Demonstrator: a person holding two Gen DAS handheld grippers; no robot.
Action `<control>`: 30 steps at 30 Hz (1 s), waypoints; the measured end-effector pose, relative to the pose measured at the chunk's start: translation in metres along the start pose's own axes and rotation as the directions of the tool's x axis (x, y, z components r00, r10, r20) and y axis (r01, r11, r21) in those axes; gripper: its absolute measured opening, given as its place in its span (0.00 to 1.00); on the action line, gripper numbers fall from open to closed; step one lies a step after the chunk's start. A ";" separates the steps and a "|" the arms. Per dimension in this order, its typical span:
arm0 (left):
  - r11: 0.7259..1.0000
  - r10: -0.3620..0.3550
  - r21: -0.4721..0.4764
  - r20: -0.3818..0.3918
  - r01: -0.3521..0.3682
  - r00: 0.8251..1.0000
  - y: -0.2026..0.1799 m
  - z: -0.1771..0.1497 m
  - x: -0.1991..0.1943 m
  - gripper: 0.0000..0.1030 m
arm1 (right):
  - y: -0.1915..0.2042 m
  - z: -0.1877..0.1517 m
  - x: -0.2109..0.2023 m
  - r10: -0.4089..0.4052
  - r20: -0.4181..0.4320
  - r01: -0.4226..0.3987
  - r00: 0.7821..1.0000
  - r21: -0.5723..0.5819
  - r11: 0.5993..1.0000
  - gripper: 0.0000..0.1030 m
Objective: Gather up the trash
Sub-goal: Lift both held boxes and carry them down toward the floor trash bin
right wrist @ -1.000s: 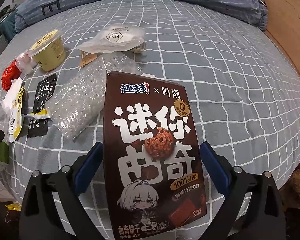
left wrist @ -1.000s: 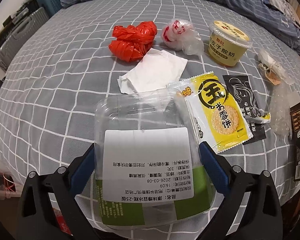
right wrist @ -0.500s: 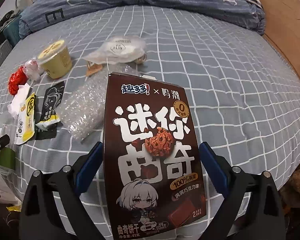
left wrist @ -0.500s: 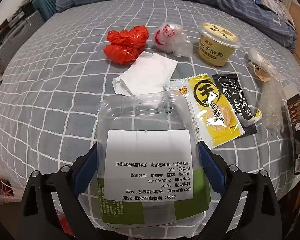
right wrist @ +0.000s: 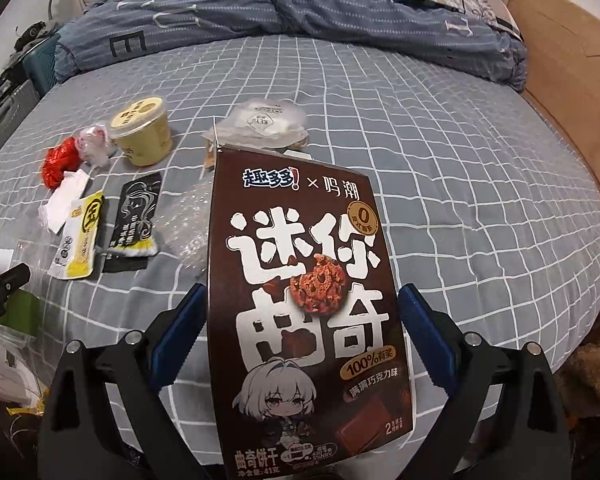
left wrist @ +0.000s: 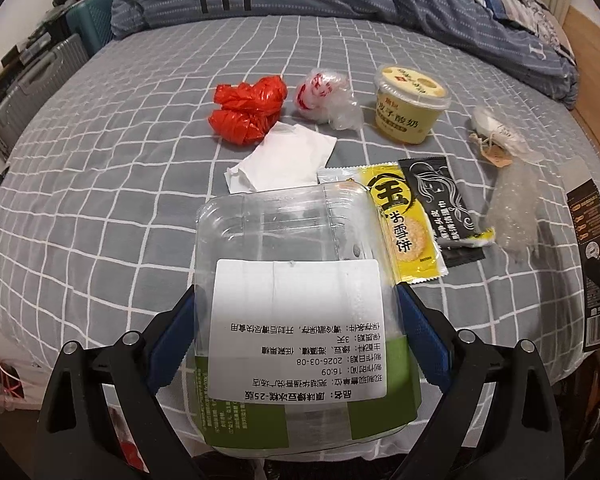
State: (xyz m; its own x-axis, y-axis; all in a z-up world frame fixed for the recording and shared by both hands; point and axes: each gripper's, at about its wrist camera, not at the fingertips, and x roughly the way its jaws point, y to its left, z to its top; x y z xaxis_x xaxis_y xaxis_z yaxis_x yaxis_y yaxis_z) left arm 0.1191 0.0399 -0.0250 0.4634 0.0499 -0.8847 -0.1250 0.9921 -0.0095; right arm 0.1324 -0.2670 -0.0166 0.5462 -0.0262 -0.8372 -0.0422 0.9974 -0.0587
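My left gripper (left wrist: 296, 300) is shut on a clear plastic food box (left wrist: 292, 276) with a white label, held above the bed's near edge. My right gripper (right wrist: 300, 304) is shut on a brown cookie box (right wrist: 300, 292), which also shows in the left wrist view (left wrist: 590, 256) at the right edge. On the grey checked bed (left wrist: 120, 168) lie a red plastic bag (left wrist: 246, 110), a white tissue (left wrist: 284, 158), a clear crumpled wrapper (left wrist: 326, 98), a yellow yogurt cup (left wrist: 410, 108), a yellow snack packet (left wrist: 400, 224), a black sachet (left wrist: 440, 204) and bubble wrap (left wrist: 516, 208).
A blue quilt (right wrist: 300, 12) is bunched at the far side of the bed. Suitcases (left wrist: 28, 88) stand to the left. A wooden bed frame (right wrist: 572, 80) runs along the right. A white pouch with a tag (right wrist: 268, 122) lies behind the cookie box.
Both grippers have pulled back and risen from the bed, each still holding its box. The trash on the bed looks farther away.
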 end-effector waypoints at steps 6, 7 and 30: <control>1.000 -0.009 0.000 0.022 0.009 1.000 0.002 -0.007 -0.015 0.89 | 0.001 -0.007 -0.014 0.007 0.018 -0.007 1.000 0.000 1.000 0.88; 1.000 -0.012 0.000 0.027 0.012 1.000 0.002 -0.009 -0.018 0.89 | 0.002 -0.009 -0.018 0.009 0.022 -0.009 1.000 -0.003 1.000 0.88; 0.998 -0.058 0.030 0.135 0.054 0.989 0.001 -0.066 -0.084 0.89 | 0.034 -0.062 -0.087 0.048 0.129 -0.044 0.990 -0.035 0.998 0.88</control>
State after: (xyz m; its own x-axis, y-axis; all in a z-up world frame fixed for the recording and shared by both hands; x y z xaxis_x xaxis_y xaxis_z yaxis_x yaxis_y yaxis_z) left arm 0.0228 0.0288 0.0185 0.5843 0.0074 -0.8115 -0.0731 0.9964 -0.0436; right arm 0.0318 -0.2346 0.0204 0.6471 0.0308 -0.7618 -0.0951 0.9946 -0.0406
